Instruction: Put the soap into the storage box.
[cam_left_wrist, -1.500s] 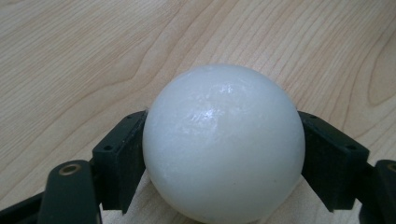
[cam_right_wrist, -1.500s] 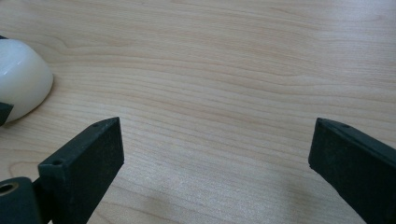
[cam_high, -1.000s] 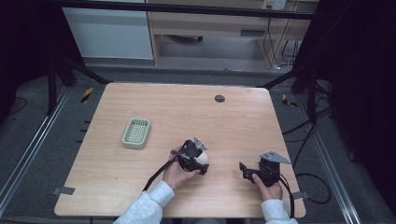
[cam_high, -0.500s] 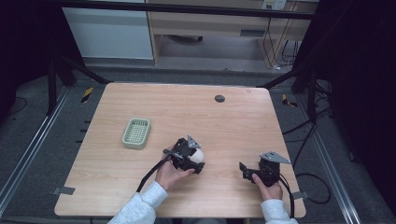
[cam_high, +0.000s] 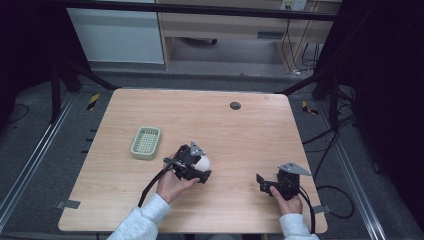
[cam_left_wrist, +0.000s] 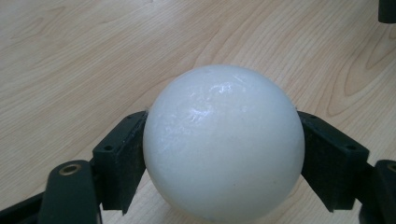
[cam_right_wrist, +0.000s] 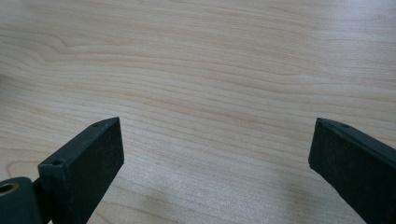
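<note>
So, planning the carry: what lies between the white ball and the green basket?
Bare wood: in the high view, nothing lies between the white ball and the green basket.

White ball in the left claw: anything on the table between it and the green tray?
Nothing visible. The left claw is shut on the white ball; the bare wooden table runs from there to the green tray, up and to its left.

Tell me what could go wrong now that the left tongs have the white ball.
1. The white ball is smooth and round, and the left tongs clamp it only at two side points, so it could squirt out and roll across the wooden table.
2. If it is headed for the green basket, that tray looks shallow, so a dropped ball might bounce out.
3. The right tongs are open and away from the ball, so no backup catch.
</note>
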